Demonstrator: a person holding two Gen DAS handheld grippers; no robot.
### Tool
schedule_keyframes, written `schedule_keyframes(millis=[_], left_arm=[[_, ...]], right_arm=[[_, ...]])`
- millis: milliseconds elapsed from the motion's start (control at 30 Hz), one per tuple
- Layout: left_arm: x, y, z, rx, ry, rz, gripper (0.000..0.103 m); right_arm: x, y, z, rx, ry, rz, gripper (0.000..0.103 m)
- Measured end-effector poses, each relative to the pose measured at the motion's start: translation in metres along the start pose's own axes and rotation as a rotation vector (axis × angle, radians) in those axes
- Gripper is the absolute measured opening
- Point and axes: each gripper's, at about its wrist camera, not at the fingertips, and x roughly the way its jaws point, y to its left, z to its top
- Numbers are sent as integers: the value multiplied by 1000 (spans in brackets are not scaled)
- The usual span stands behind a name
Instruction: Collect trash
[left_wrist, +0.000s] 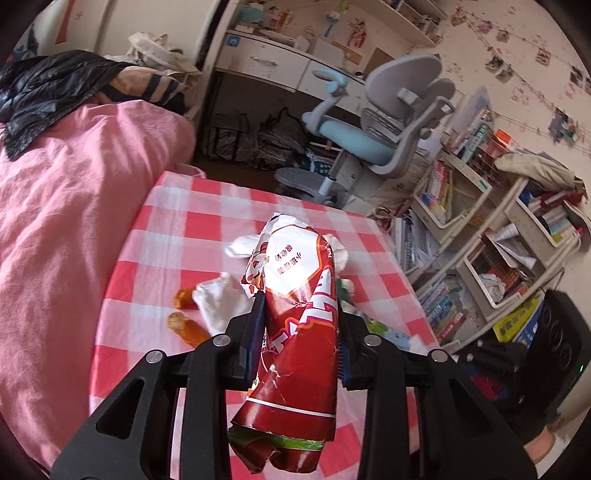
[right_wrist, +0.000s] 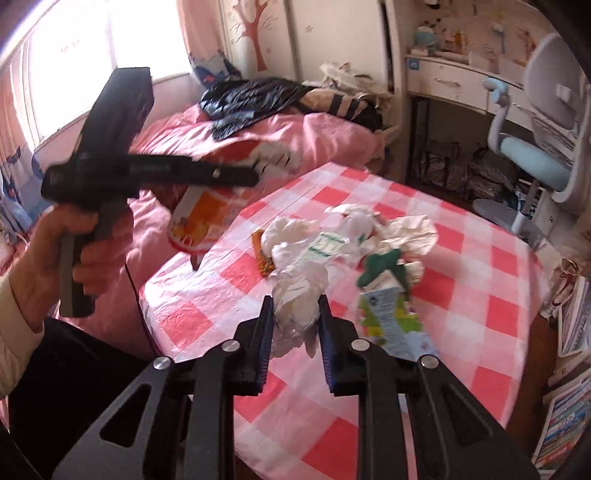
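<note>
The left hand-held gripper (left_wrist: 301, 314) is raised above the worktop (left_wrist: 155, 229), a table under a pink-and-white checked cloth, and its blue-padded fingers (left_wrist: 256, 325) are clamped on the sides of a crumpled red snack bag with a white panel (left_wrist: 295, 295). The bag stands roughly along the fingers, its torn top pointing away from the camera and its green-edged bottom hanging toward the lens. The white panel carries red Chinese characters, too distorted to read, beside a cartoon figure. In the right wrist view the same gripper (right_wrist: 255, 177) appears from the side, blurred, held level over the worktop's left edge by a bare left hand (right_wrist: 59, 251) wrapped around its pistol grip, with the bag (right_wrist: 207, 218) hanging from its tip.

The right hand-held gripper (right_wrist: 295, 310) points down at the near part of the worktop (right_wrist: 480, 258), and its fingers (right_wrist: 266, 332) are closed on a crumpled white tissue (right_wrist: 299, 302), which fills the gap between them. Just right of it lies a flattened drink carton with a green top and pale printed sides (right_wrist: 391, 306); its print is too small to read. More crumpled white paper and wrappers (right_wrist: 354, 232) are heaped near the worktop's middle. Two orange-brown food scraps (left_wrist: 184, 314) lie toward the left edge, beside a white tissue (left_wrist: 221, 299).
</note>
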Motion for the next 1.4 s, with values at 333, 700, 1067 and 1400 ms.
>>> schedule_keyframes(millis=[333, 700, 1067, 1400], left_arm=[[63, -190, -50, 262, 166, -295, 30], [217, -396, -175, 539, 550, -472, 33], [217, -410, -195, 589, 480, -337, 68], [51, -229, -72, 393, -18, 23, 95]], right_arm=[[-151, -130, -138, 238, 21, -284, 24], [-141, -218, -303, 474, 255, -413, 44], [-184, -224, -305, 530, 170, -546, 73], [-196, -112, -96, 265, -360, -428, 95]])
